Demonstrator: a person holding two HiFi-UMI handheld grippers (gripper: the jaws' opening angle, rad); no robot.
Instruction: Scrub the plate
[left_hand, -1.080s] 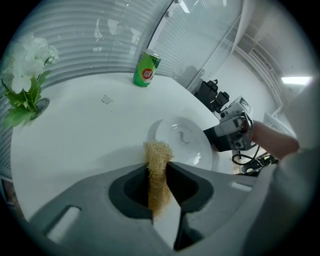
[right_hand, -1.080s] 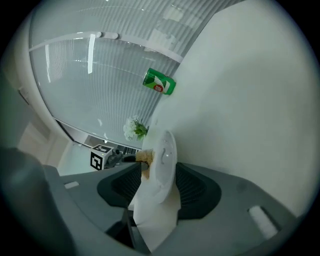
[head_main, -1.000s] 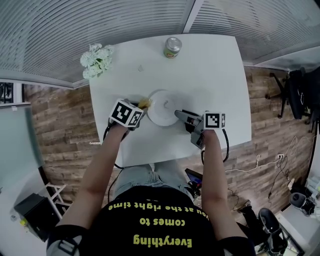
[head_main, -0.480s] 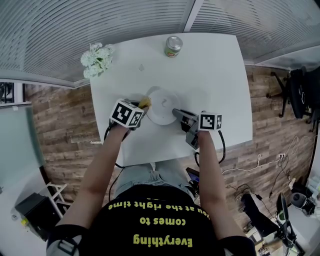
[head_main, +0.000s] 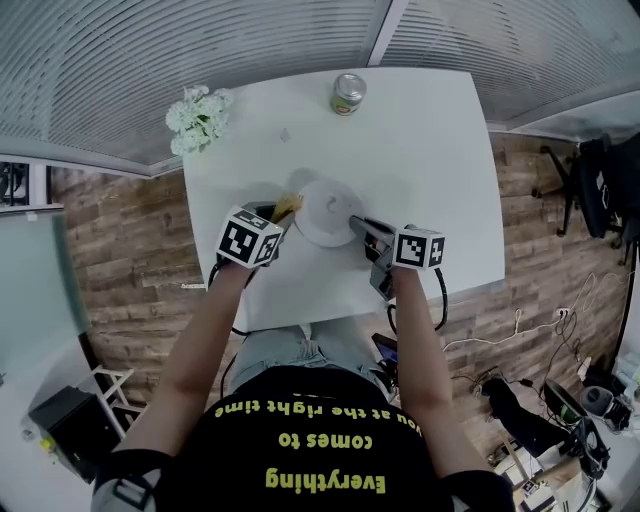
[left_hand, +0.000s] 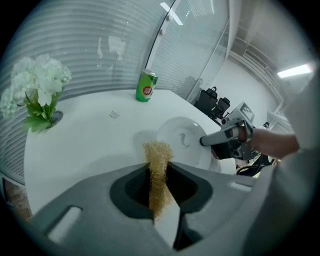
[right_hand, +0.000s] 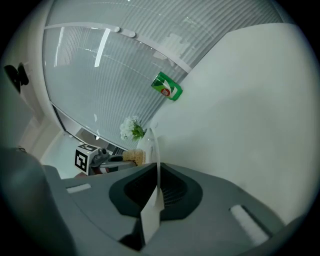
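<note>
Steadied on the white rectangular table: round white ceramic plate.
Clamped at right rim by just-closed right gripper; lay just right of left gripper, pinched tight on tan fibrous scrubbing tuft near left rim.

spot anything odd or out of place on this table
Two small things. The plate has a dark squiggly smear near its middle, the only mark on its white face. A small pale scrap lies loose on the table between the flowers and the can. Nothing looks spilled or knocked over.
</note>
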